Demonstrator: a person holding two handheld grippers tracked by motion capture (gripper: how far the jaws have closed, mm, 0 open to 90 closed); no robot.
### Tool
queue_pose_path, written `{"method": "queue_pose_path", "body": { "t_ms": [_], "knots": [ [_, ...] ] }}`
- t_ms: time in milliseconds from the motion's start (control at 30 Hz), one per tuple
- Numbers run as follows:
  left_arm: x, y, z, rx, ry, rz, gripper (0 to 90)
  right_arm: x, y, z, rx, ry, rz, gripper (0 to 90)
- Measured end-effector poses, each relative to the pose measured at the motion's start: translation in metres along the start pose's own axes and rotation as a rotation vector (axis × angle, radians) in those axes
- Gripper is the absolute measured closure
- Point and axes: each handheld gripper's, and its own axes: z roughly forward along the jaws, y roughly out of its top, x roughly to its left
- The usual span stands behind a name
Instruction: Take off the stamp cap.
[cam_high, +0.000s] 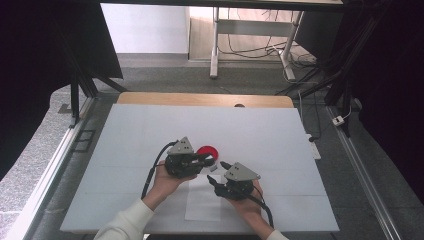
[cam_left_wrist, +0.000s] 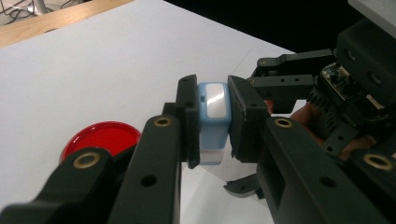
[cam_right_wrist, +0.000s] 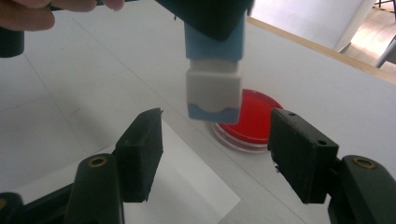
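White table (cam_high: 150, 130) is mostly bare, with a sheet of white paper (cam_high: 202, 202) lying near the person's edge and a red round dish (cam_high: 207, 151) sitting flat just beyond the grippers. Left gripper (cam_high: 210, 159) is clamped on a small light-blue block with a white cap (cam_left_wrist: 214, 122), held off the table, above and just in front of the dish; the left gripper view shows both pads tight against its sides. In the right gripper view the capped end hangs down toward the camera, white cap (cam_right_wrist: 214, 91) at the bottom, blue body (cam_right_wrist: 215, 44) going up into the left gripper's jaws. Right gripper (cam_right_wrist: 212, 154) sits just below and in front of that cap, jaws roughly half open, a pad either side of the line to the cap, nothing between them and not touching it. My read: it looks like a cap pull or a hand-over, with pick-up and presentation done and the right side lined up but not yet engaged. Left to do: move the right jaws onto the cap, close, then pull it off or take it over. What the dish is for, I can't tell.
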Motion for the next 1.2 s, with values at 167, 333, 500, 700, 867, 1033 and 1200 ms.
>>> {"method": "queue_pose_path", "body": {
  "t_ms": [167, 333, 500, 700, 867, 1033, 1200],
  "knots": [
    [0.000, 0.000, 0.000, -0.003, 0.002, -0.001, 74.9, 0.000, 0.001, 0.005, -0.003, 0.002, 0.006, 37.9],
    [0.000, -0.001, 0.001, 0.001, -0.002, -0.003, 74.8, 0.001, 0.002, 0.006, -0.001, 0.000, 0.010, 39.2],
    [0.000, -0.001, 0.002, 0.002, -0.003, -0.002, 74.8, 0.001, 0.002, 0.008, -0.001, -0.002, 0.012, 42.0],
    [0.000, -0.001, 0.002, 0.000, -0.004, 0.000, 74.8, 0.001, 0.001, 0.011, 0.008, -0.008, 0.019, 46.4],
    [-0.001, -0.001, 0.002, 0.001, -0.004, 0.000, 74.9, 0.001, 0.002, 0.012, 0.004, -0.012, 0.023, 51.0],
    [-0.001, -0.001, 0.002, -0.001, -0.003, 0.000, 74.8, 0.003, 0.002, 0.013, 0.004, -0.013, 0.016, 55.8],
    [-0.001, -0.001, 0.001, -0.002, -0.002, -0.001, 74.8, 0.003, 0.002, 0.014, 0.010, -0.021, 0.013, 58.9]
  ]
}}
